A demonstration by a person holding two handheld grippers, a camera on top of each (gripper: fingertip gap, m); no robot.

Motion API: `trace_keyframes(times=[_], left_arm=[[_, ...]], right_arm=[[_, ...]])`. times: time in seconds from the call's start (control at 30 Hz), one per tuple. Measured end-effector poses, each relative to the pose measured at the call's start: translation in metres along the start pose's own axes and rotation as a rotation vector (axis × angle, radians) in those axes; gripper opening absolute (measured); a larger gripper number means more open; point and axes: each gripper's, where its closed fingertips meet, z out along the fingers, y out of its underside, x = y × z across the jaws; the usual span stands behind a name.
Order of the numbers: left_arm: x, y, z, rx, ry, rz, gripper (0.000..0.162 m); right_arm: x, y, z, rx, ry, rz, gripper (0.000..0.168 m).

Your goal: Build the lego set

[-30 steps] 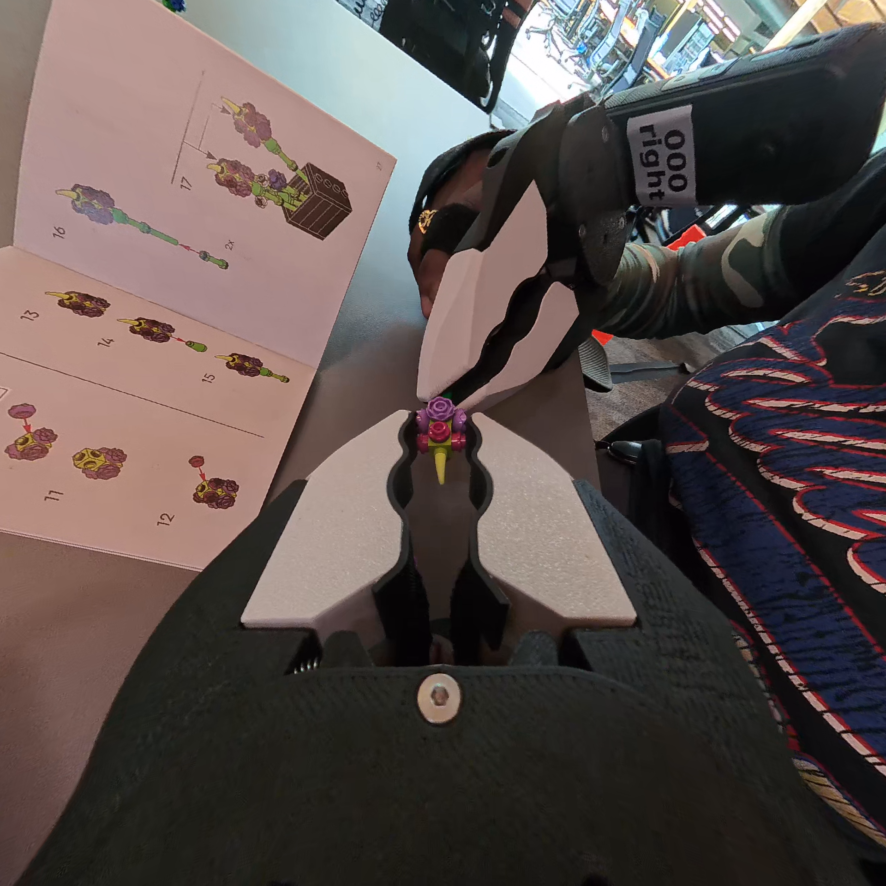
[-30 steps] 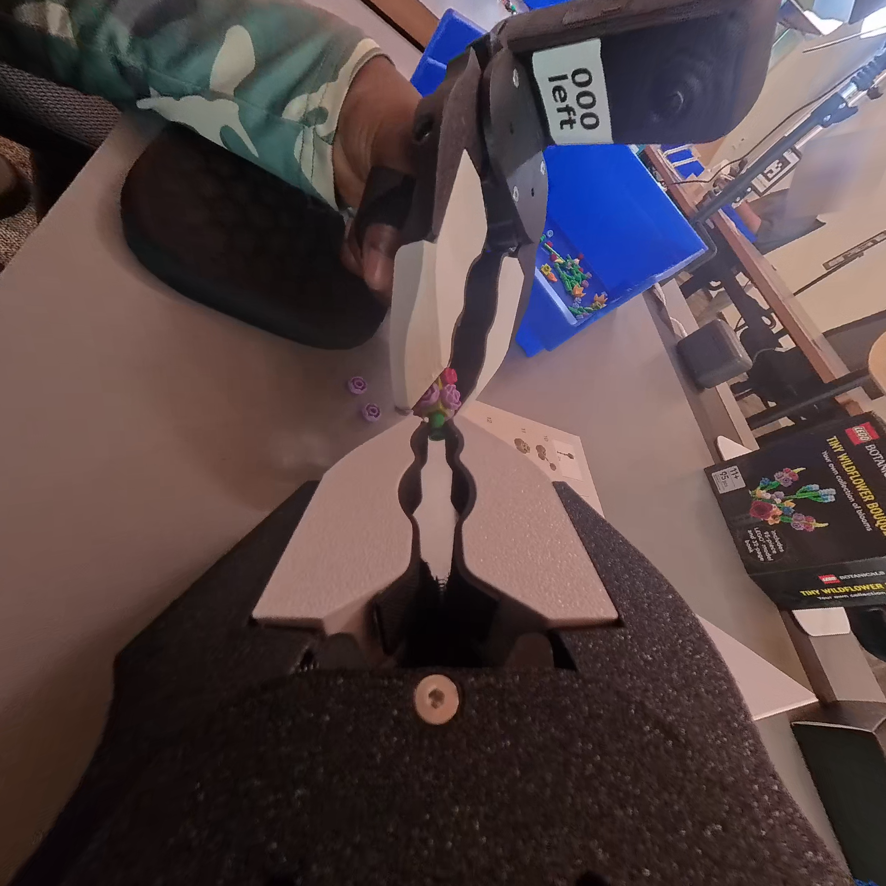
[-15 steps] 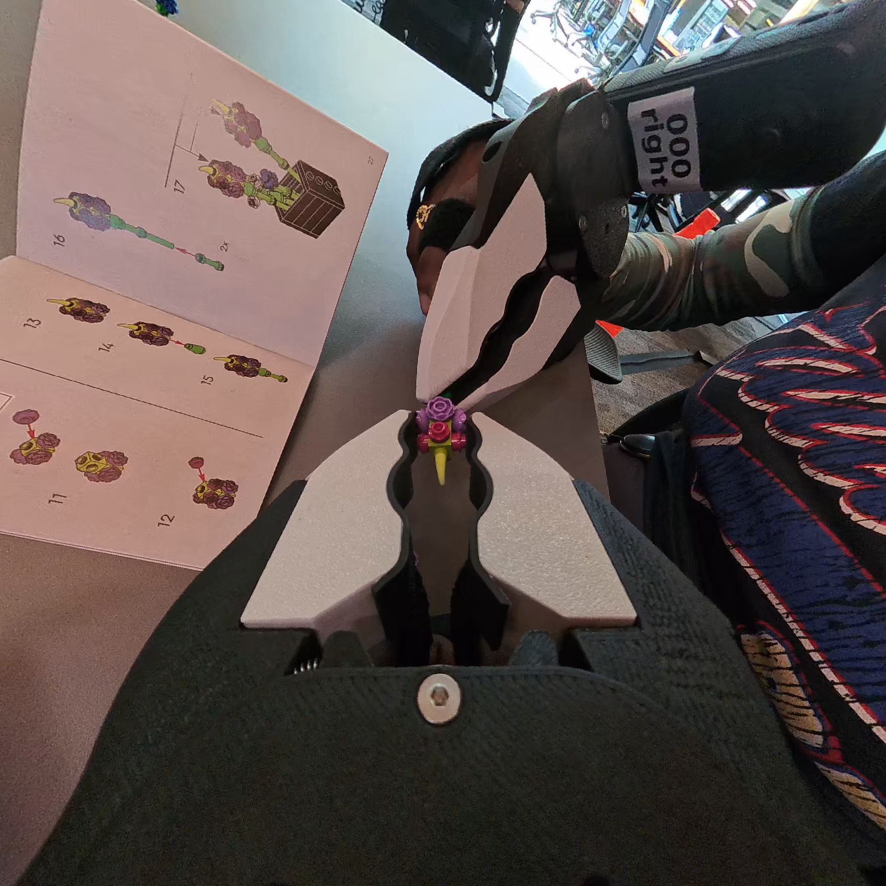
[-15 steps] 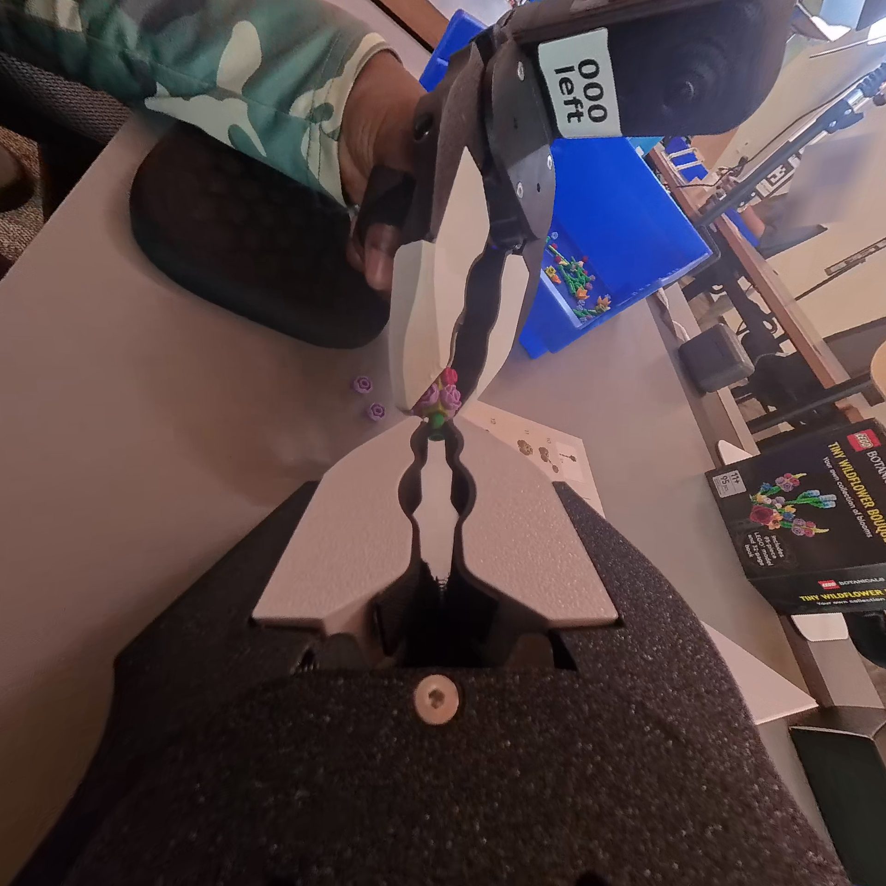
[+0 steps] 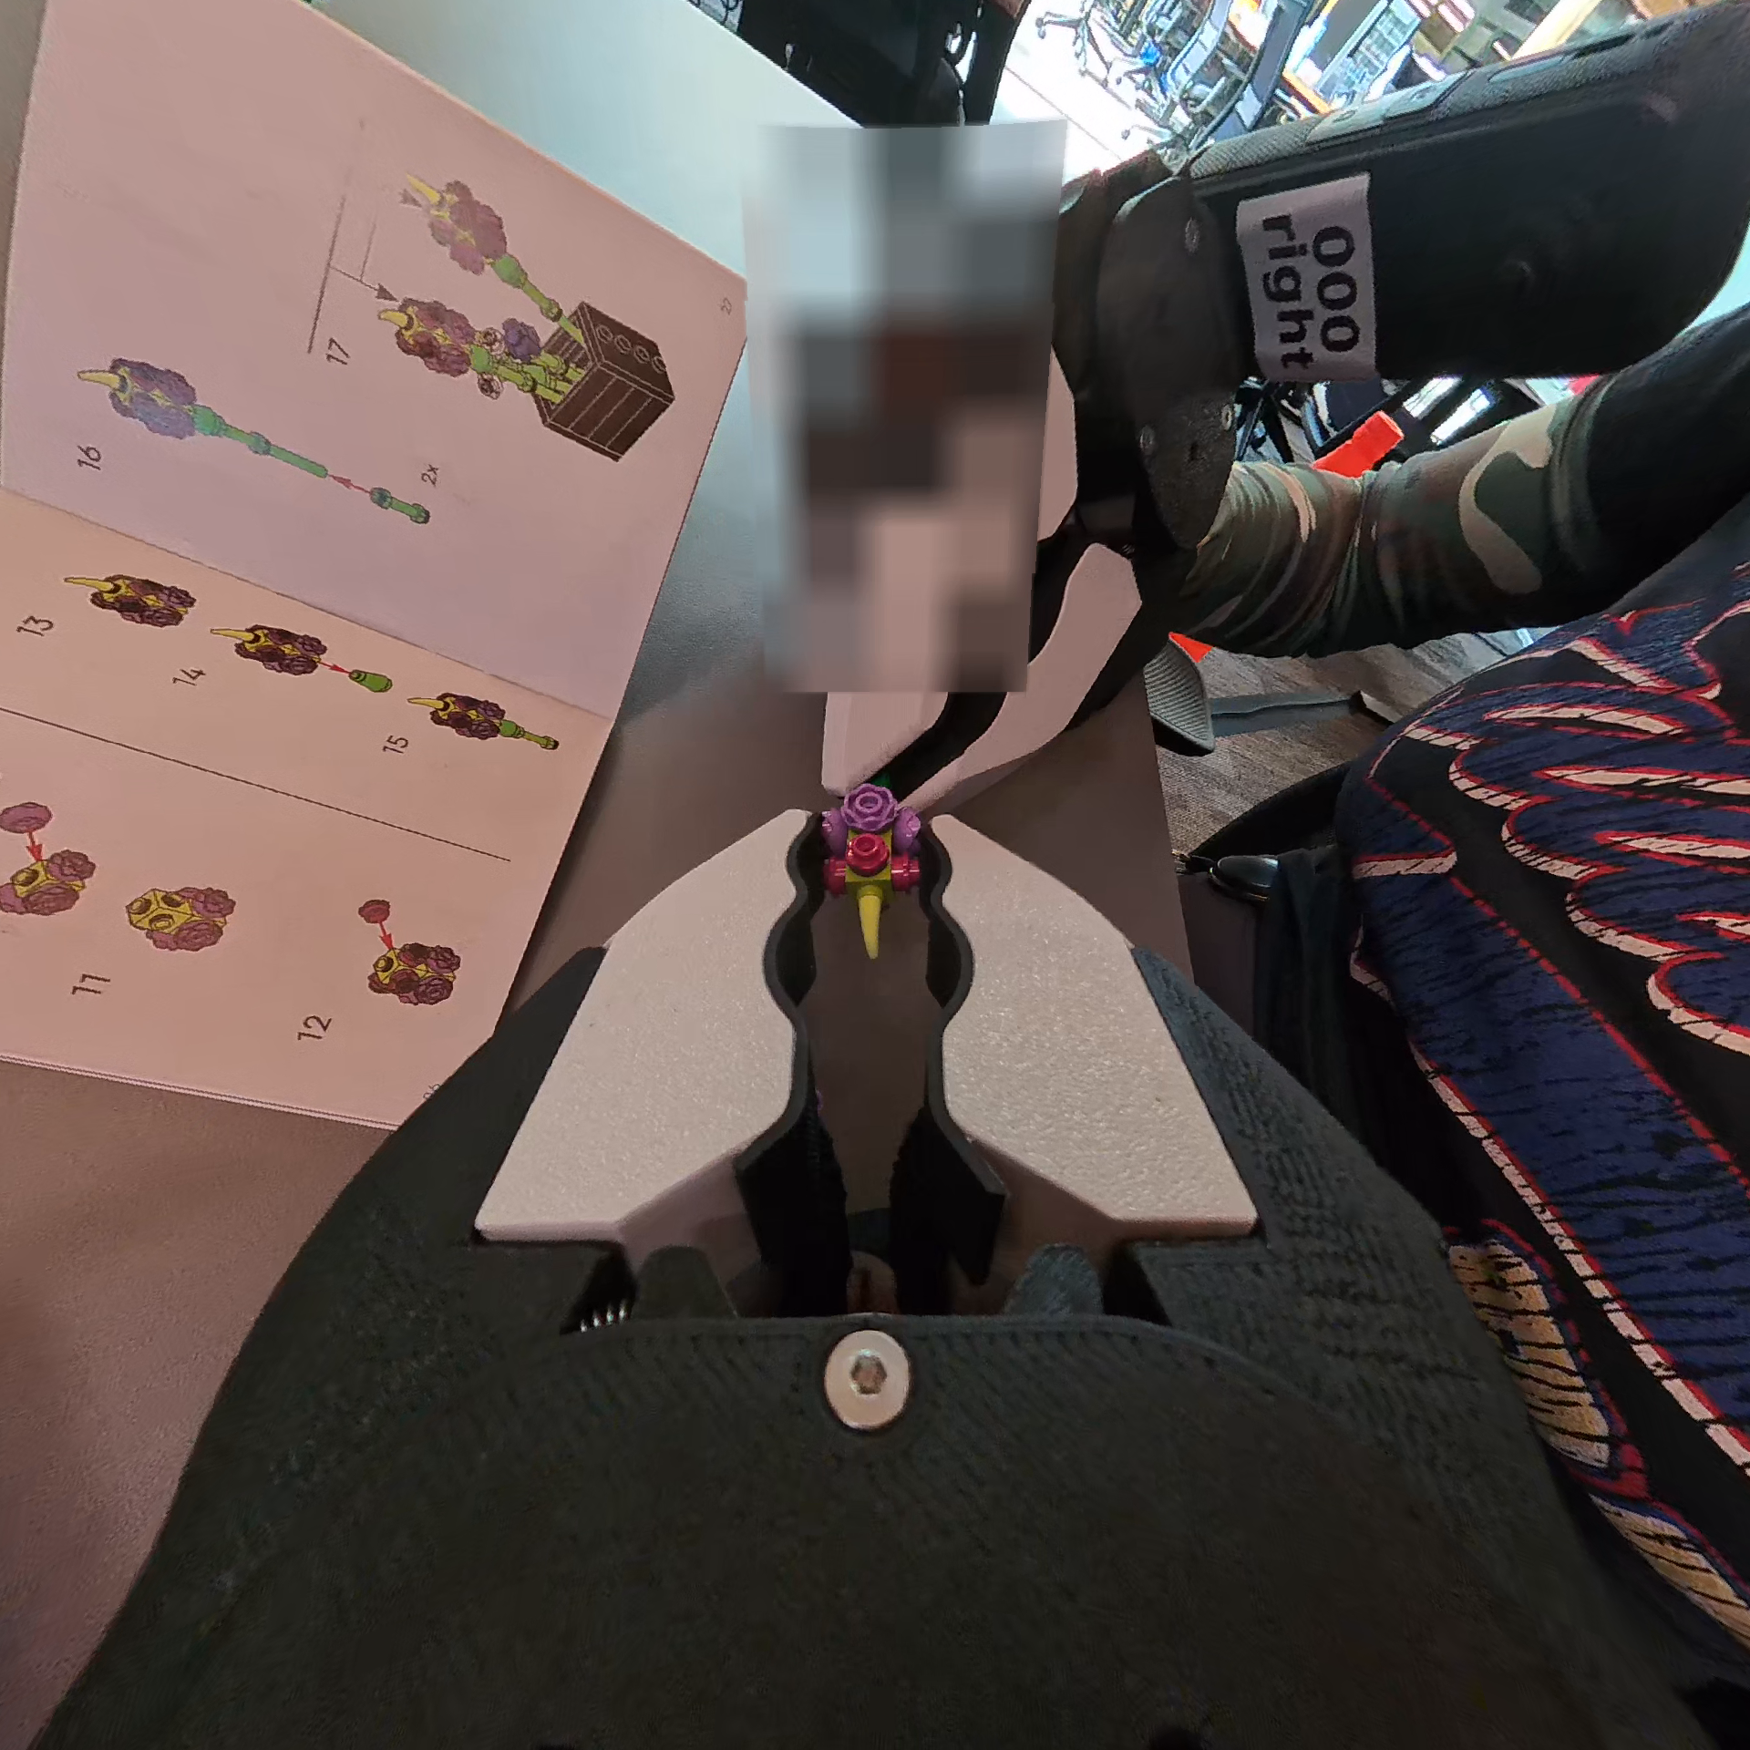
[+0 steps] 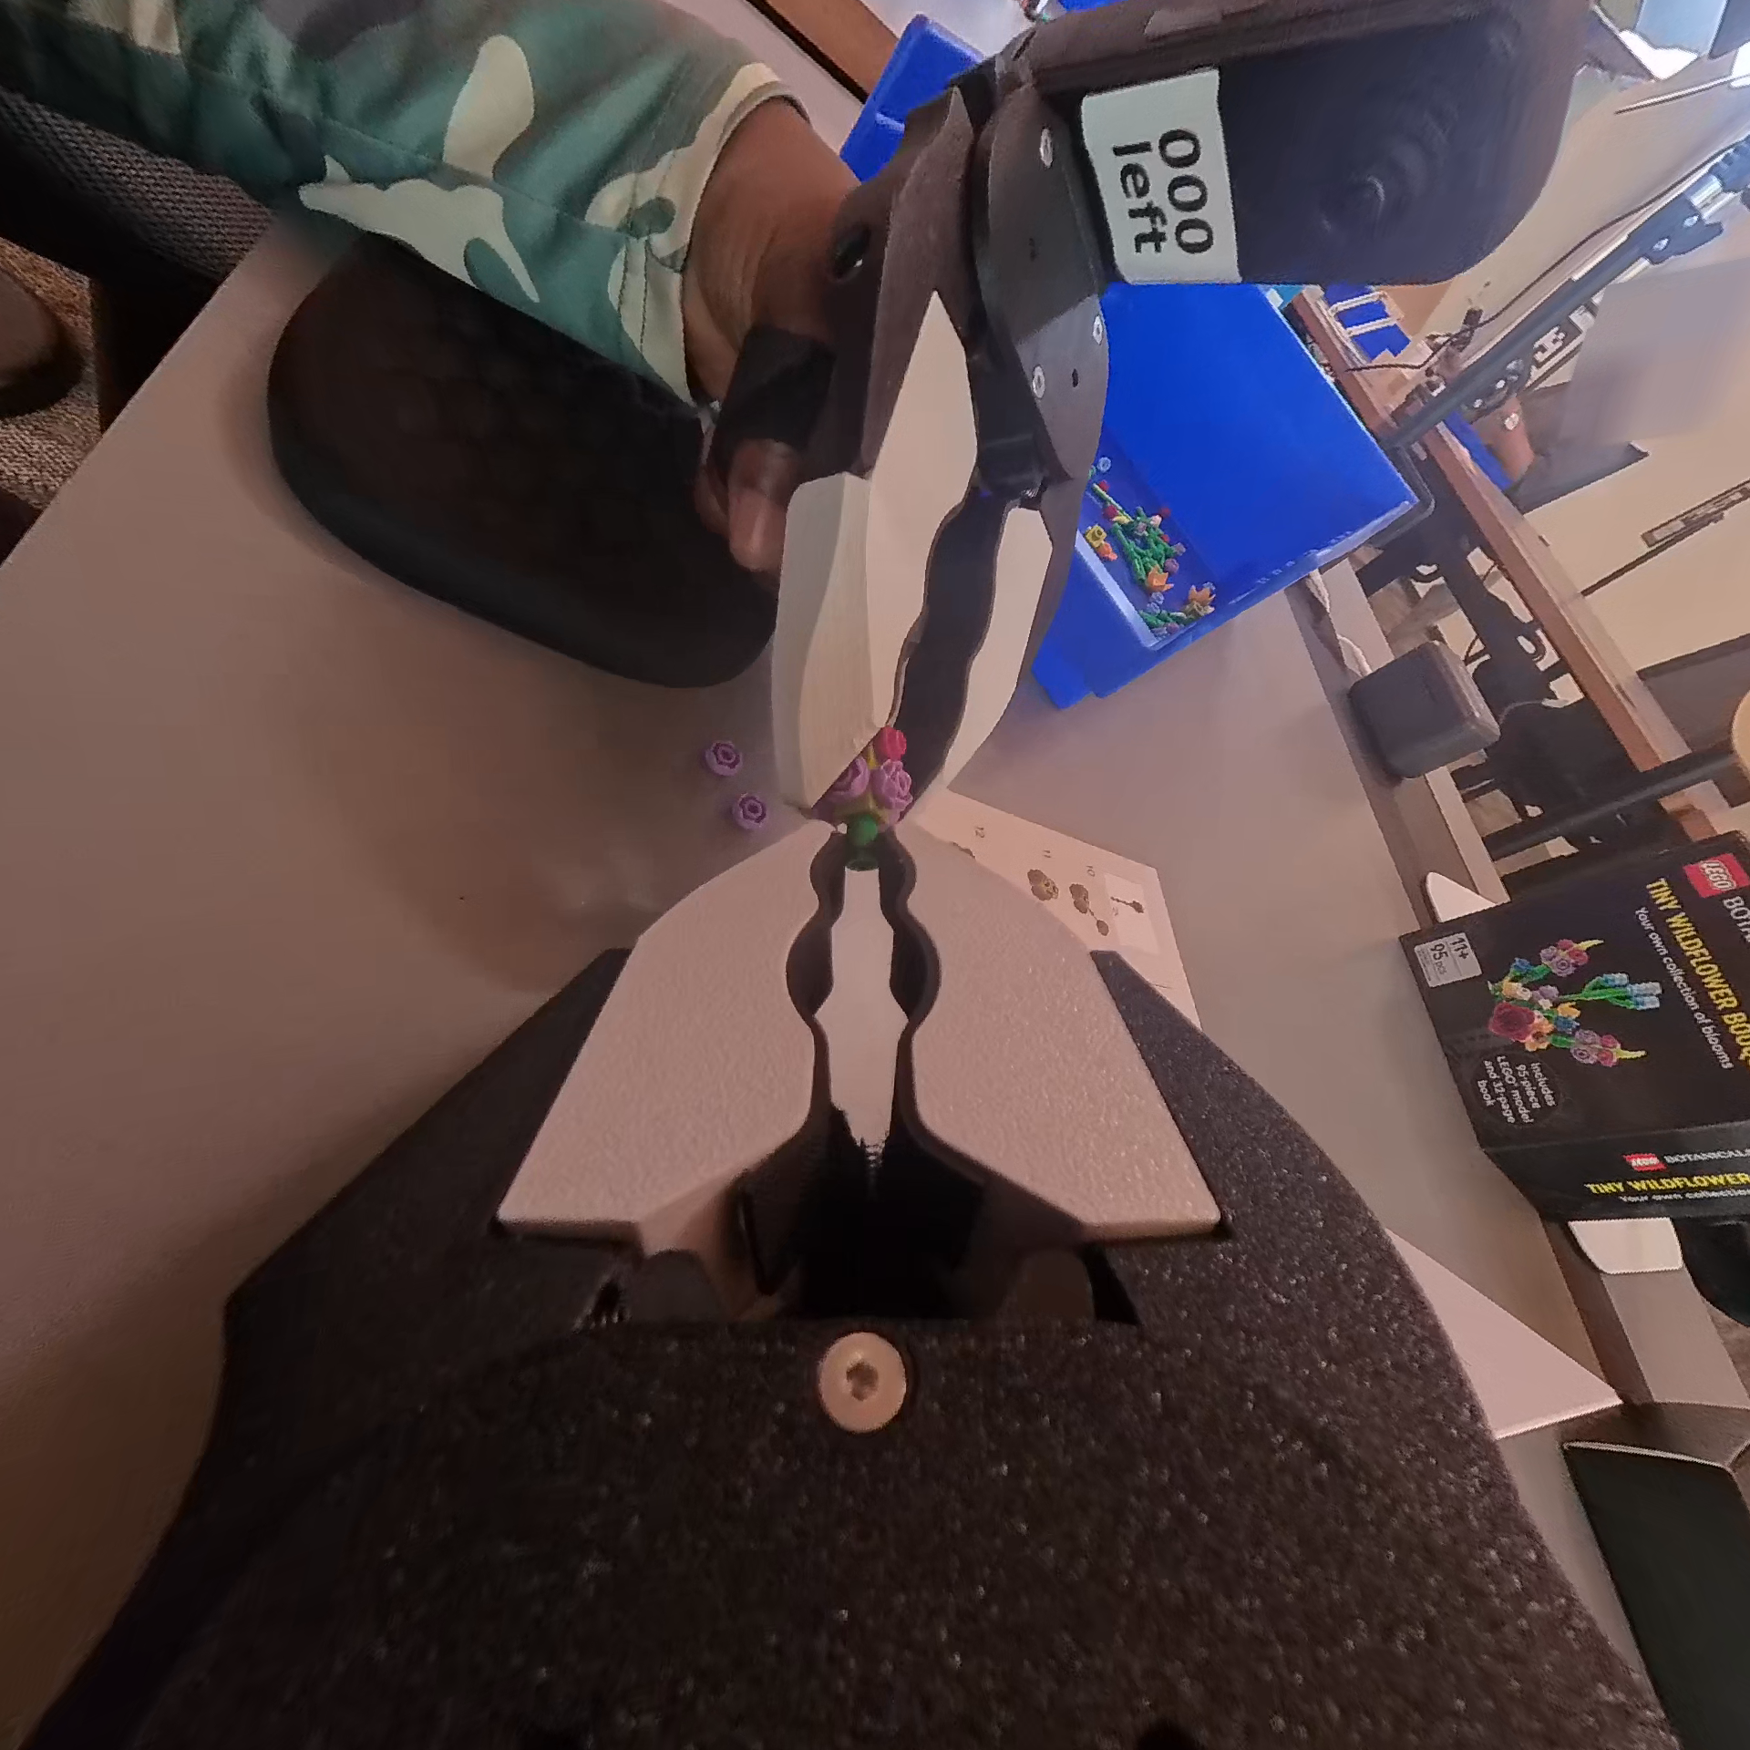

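Tools meet tip to tip above the desk (image 6: 331,900), and I take the flower cluster (image 5: 868,857) as my landmark. My left tool (image 5: 868,843) is clenched on that cluster: purple blooms at the tip, magenta studs against both inner faces, a yellow-green spike pointing back toward my camera. My right tool (image 6: 860,857) comes at it from the opposite side, its narrow gap closed on a small green stem piece (image 6: 862,835) that sits right under the blooms. From the right wrist view, the left tool slants down from the upper right, held by a hand (image 6: 758,379) in a camouflage sleeve (image 6: 473,123).

Just left of the cluster in that view, two loose purple flower studs (image 6: 739,784) lie on the desk. Behind it rests a dark oval pad (image 6: 492,511); farther off to the right stands a blue bin (image 6: 1259,473) with coloured pieces, and nearer, the dark set box (image 6: 1591,1042). In the left view the open instruction booklet (image 5: 284,568) lies left of the cluster. A mosaic patch hides most of the right tool there.
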Motion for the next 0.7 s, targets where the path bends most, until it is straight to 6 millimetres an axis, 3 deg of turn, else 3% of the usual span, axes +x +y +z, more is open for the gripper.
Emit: trace_keyframes(times=[0.2, 0.3, 0.5, 0.7], left_arm=[[0.0, -0.005, -0.002, 0.031, 0.005, -0.015, 0.02], [0.003, -0.019, -0.013, 0.143, 0.03, -0.01, 0.042], [0.004, -0.06, -0.053, 0.516, -0.052, 0.112, 0.056], [0.013, -0.066, -0.051, 0.562, -0.1, 0.273, 0.056]], right_arm=[[0.006, -0.001, -0.001, 0.008, 0.024, -0.004, 0.007], [0.02, 0.004, -0.006, -0.013, 0.09, 0.023, 0.007], [0.043, -0.012, -0.025, 0.205, 0.115, 0.302, 0.007], [0.05, -0.026, -0.036, 0.406, 0.007, 0.566, 0.007]])
